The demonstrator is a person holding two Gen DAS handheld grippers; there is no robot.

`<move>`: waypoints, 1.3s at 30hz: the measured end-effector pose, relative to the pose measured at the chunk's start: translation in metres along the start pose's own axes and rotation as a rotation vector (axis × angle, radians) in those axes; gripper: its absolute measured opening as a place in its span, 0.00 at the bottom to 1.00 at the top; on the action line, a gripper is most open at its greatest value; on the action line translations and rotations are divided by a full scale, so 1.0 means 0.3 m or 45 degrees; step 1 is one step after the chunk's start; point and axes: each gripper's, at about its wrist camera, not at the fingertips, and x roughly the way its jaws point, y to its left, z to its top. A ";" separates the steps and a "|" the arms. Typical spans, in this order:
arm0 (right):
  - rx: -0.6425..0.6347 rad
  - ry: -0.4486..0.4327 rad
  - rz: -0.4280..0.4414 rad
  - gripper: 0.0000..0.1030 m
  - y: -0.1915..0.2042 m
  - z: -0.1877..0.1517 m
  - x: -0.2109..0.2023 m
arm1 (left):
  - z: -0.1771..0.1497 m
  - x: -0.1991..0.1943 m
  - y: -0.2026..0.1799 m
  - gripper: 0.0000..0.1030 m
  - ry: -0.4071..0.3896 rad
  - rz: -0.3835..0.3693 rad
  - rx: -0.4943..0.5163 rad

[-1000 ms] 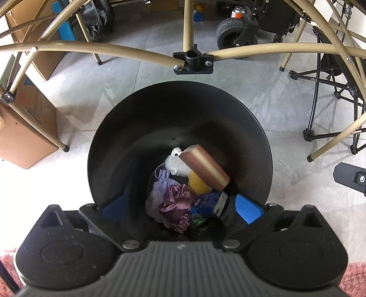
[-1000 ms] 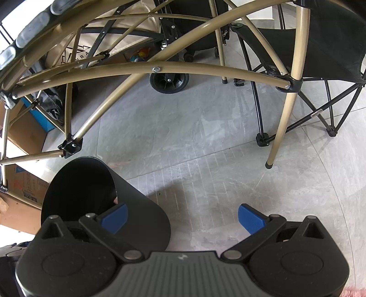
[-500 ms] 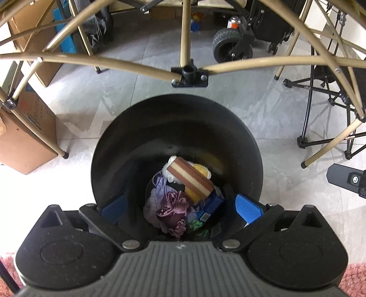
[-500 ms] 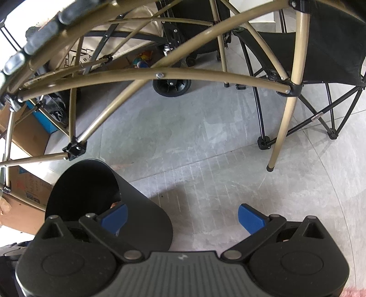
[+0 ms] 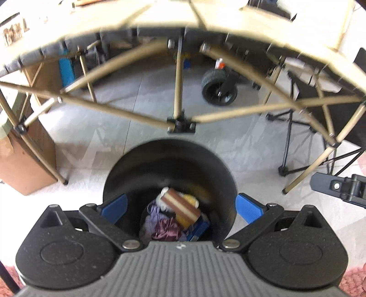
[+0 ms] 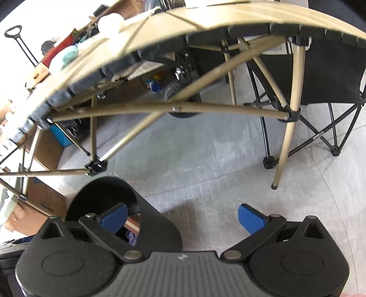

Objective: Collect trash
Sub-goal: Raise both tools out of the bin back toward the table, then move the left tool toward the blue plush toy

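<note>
1. My left gripper [image 5: 180, 209] hangs above a black bin [image 5: 169, 157] on the grey tiled floor [image 5: 128, 146], its blue fingers spread wide with nothing between them.
2. Inside the bin lies the collected trash: a brown and cream striped block [image 5: 180, 205] on top, purple cloth [image 5: 160, 226] under it, something yellow [image 5: 191, 201] beside it and a blue scrap [image 5: 199, 228] towards the right.
3. My right gripper [image 6: 181, 217] is also wide open and empty, over bare floor just to the right of the bin [image 6: 157, 228].
4. In the right wrist view, the striped block [image 6: 133, 222] peeks over the bin's rim.
5. A folding worktop [image 5: 173, 18] with tan legs stands beyond the bin.
6. A cardboard box [image 5: 25, 164] sits on the floor to the left, and a black wheel [image 5: 218, 91] farther back under the worktop.
7. A black folding chair [image 6: 329, 68] stands to the right.
</note>
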 end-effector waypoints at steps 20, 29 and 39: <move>-0.092 -0.507 0.283 1.00 0.199 0.227 -0.338 | 0.204 -0.300 0.043 1.00 -0.413 -0.076 -0.079; -0.091 -0.646 0.302 1.00 0.259 0.408 -0.282 | 0.424 -0.295 0.056 1.00 -0.492 -0.049 -0.092; -0.020 -0.759 0.320 1.00 0.252 0.602 -0.166 | 0.724 -0.187 0.049 1.00 -0.502 -0.017 -0.087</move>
